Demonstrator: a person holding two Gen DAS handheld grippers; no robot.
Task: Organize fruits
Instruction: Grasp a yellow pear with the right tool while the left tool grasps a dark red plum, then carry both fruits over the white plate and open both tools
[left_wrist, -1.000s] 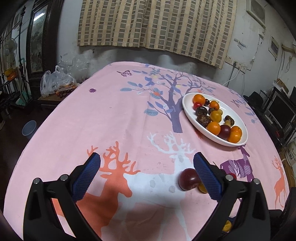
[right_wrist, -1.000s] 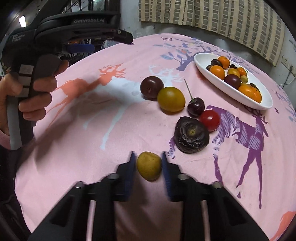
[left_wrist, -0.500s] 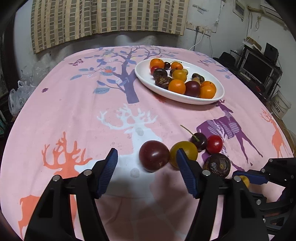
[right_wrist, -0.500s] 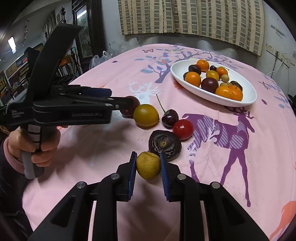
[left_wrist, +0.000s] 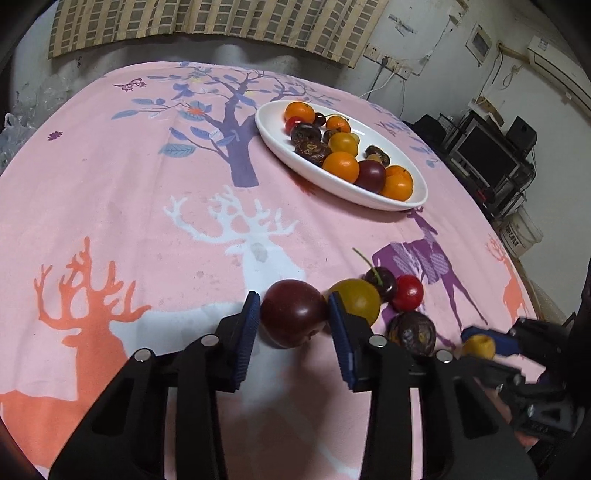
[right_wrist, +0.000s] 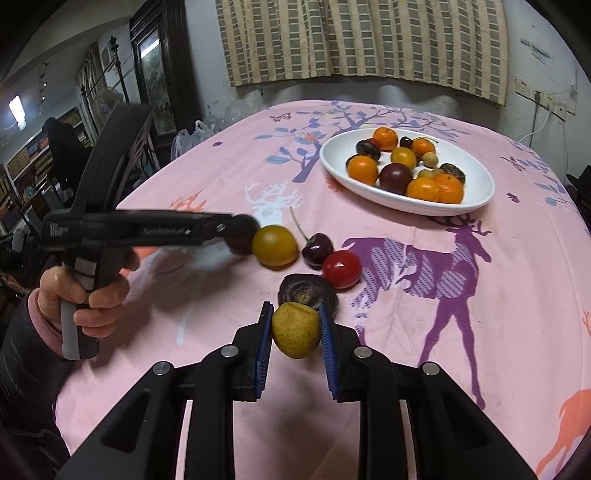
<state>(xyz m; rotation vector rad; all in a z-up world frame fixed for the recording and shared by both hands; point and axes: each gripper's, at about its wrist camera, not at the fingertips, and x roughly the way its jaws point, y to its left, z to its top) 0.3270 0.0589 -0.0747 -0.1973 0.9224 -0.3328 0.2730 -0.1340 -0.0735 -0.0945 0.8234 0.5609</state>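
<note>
Left wrist view: the left gripper (left_wrist: 291, 319) is closing on the dark plum (left_wrist: 293, 318); the white plate (left_wrist: 347, 190) lies ahead-right. The right gripper (right_wrist: 295, 328) pinches a yellow fruit (right_wrist: 295, 329).

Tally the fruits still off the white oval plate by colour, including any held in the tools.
Yellow: 2 (round yellow fruit; small yellow pear-shaped fruit gripped in the right tool)
Bright red: 1 (small red tomato)
Dark red or purple: 3 (smooth dark red plum inside the left tool, jaws closing on it; stemmed dark cherry; wrinkled dark purple fruit)
Total: 6
</note>
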